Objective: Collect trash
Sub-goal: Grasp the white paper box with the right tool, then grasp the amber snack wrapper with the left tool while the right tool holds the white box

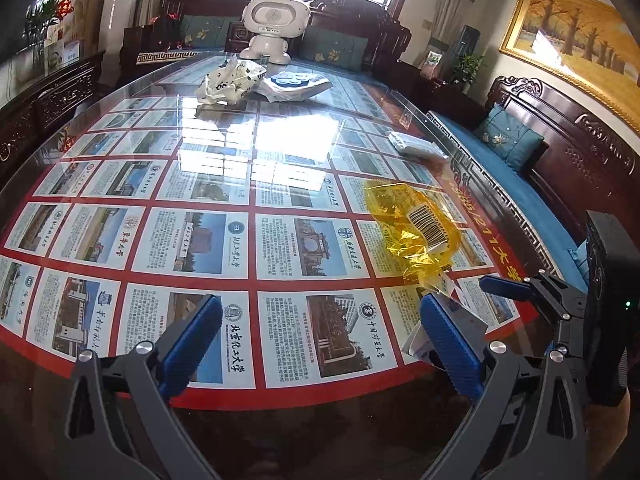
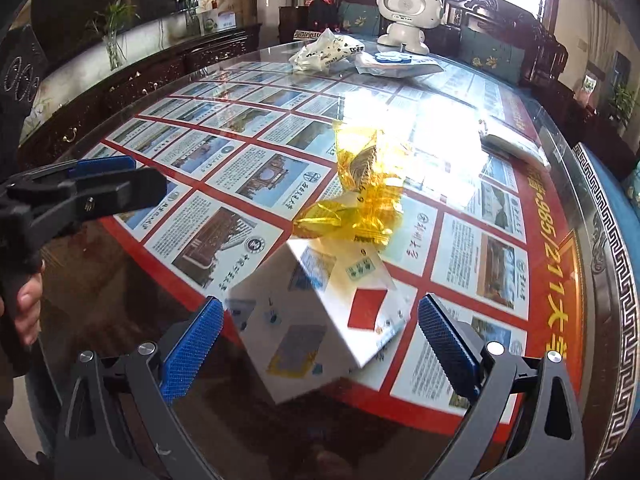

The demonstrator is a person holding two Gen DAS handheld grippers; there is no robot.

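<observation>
Glass table (image 1: 120,364) under you: both your tongs gape wide. Right gripper (image 2: 318,344) straddles the box (image 2: 312,320) at the near edge, untouched; left gripper (image 1: 320,344) holds nothing.

two tools show, a left tool (image 1: 320,340) and a right tool (image 2: 320,344), each with two blue fingers. on the surface (image 1: 224,160): one yellow wrapper (image 1: 416,224), one white box (image 2: 316,320), one crumpled white bag (image 1: 228,80), one flat blue-and-white packet (image 1: 292,84), one small white pack (image 1: 416,146) at the right edge, and one white robot toy (image 1: 272,28) at the far end.
</observation>
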